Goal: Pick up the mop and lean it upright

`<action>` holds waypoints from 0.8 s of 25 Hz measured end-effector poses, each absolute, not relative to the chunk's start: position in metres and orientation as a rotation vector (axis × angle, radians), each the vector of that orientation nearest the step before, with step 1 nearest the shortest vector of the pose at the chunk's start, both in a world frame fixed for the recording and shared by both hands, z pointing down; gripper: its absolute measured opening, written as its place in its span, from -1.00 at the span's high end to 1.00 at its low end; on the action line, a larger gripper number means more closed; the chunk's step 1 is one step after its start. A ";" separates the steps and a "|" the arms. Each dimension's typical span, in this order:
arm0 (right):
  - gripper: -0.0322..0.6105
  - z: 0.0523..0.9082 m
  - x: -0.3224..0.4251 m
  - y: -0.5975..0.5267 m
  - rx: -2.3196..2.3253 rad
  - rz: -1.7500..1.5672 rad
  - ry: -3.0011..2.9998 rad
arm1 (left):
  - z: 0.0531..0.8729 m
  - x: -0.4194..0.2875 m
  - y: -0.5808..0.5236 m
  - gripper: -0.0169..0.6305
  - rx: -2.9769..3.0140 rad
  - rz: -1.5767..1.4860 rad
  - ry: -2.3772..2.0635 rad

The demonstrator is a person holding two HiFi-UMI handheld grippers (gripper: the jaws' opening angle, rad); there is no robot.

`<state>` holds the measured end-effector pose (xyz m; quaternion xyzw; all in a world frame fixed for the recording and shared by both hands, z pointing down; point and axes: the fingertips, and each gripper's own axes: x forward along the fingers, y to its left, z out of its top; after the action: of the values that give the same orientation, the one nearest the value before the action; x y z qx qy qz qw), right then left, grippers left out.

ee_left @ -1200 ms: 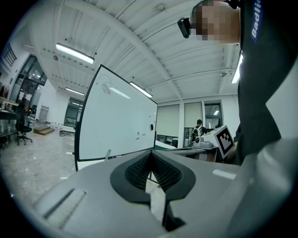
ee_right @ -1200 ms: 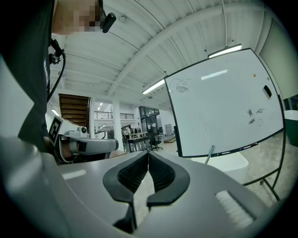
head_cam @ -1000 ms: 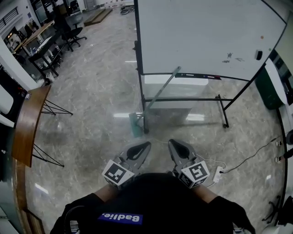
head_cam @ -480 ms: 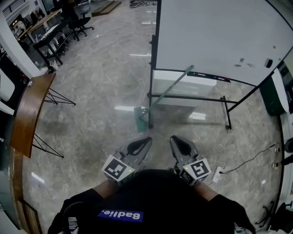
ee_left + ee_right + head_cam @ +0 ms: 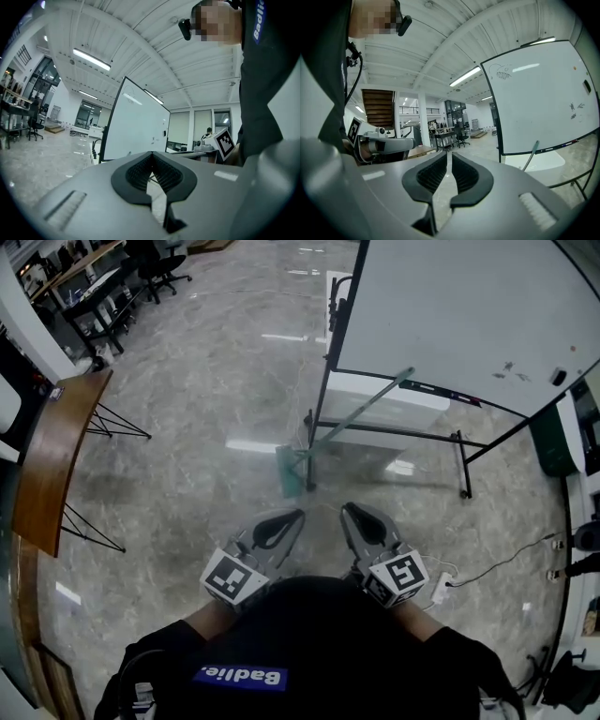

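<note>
Left gripper: jaws shut tip to tip, nothing in them. Right gripper: jaws at a narrow slit, have just been opening, nothing between them. Both are held about level, side by side, close in front of the person's dark top.

Mop: ahead of both grippers and apart from them. Its head is on the floor by the left leg of the whiteboard. The handle slants up and right to the board's lower edge.

Floor is glossy grey marble, streaked with glare. There is open floor ahead and to the left, as far as a wooden table on thin black legs. The whiteboard's stand and crossbar close off the far side. A cable trails over the floor right of the right gripper. Desks stand far off, upper left.

The mop head is pale and partly behind the stand leg, so its outline is hard to read. A white box sits half hidden under the board.
</note>
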<state>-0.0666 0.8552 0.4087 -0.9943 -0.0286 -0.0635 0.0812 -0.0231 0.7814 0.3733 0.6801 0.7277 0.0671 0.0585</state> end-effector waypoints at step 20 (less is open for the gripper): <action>0.76 0.414 -0.014 0.823 -2.968 -0.235 -0.216 | 0.391 0.026 0.736 0.89 1.980 0.252 2.216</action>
<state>-0.0144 0.8234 0.4144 -0.9912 -0.0722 -0.0783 0.0781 0.0255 0.7358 0.3912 0.6617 0.7407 0.0842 0.0797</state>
